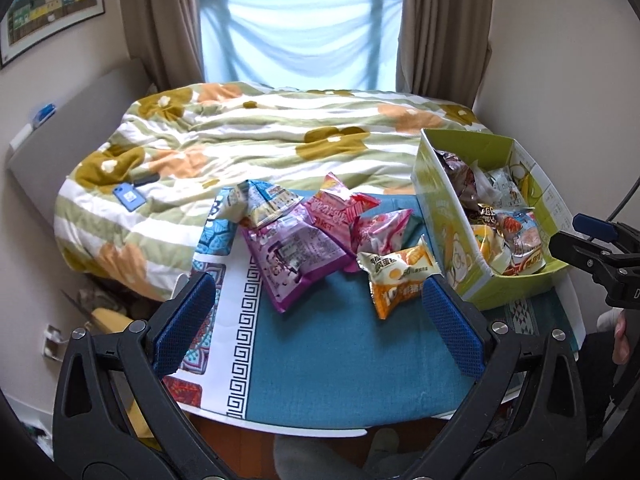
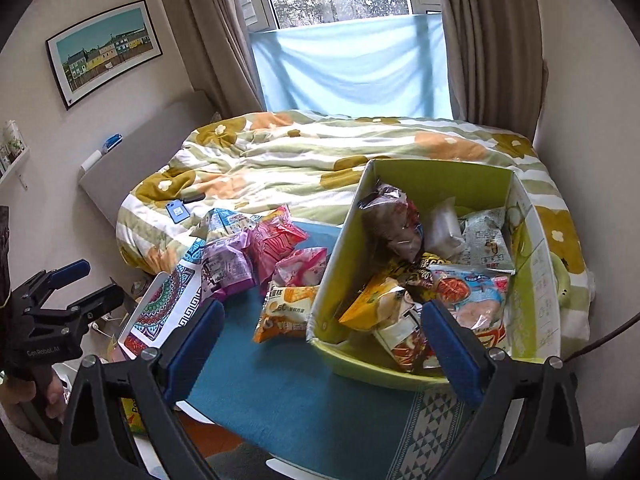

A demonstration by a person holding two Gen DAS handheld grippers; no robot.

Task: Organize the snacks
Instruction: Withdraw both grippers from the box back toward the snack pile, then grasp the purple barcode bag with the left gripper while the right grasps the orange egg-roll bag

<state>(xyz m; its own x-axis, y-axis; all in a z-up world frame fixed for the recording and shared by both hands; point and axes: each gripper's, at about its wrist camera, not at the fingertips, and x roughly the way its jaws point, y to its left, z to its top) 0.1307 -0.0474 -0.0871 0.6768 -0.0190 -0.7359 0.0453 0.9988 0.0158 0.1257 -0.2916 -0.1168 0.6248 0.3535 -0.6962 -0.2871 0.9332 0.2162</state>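
Loose snack packets lie on the blue table mat (image 1: 340,352): a purple one (image 1: 296,256), a pink one (image 1: 340,208), a pale pink one (image 1: 380,228), an orange one (image 1: 400,276) and a blue-white one (image 1: 260,200). A green cardboard box (image 1: 440,208) at the right holds several more packets. My left gripper (image 1: 316,282) is open and empty, just short of the purple and orange packets. My right gripper (image 2: 324,308) is open and empty over the near left corner of the box (image 2: 340,260). The orange packet (image 2: 288,308) lies against the box's left wall.
A bed with a floral quilt (image 1: 260,136) lies behind the table, with a blue phone (image 1: 130,196) on it. Curtains and a window are beyond. Each gripper shows in the other's view: the right gripper (image 1: 566,234) beside the box, the left gripper (image 2: 86,282) off the table's left edge.
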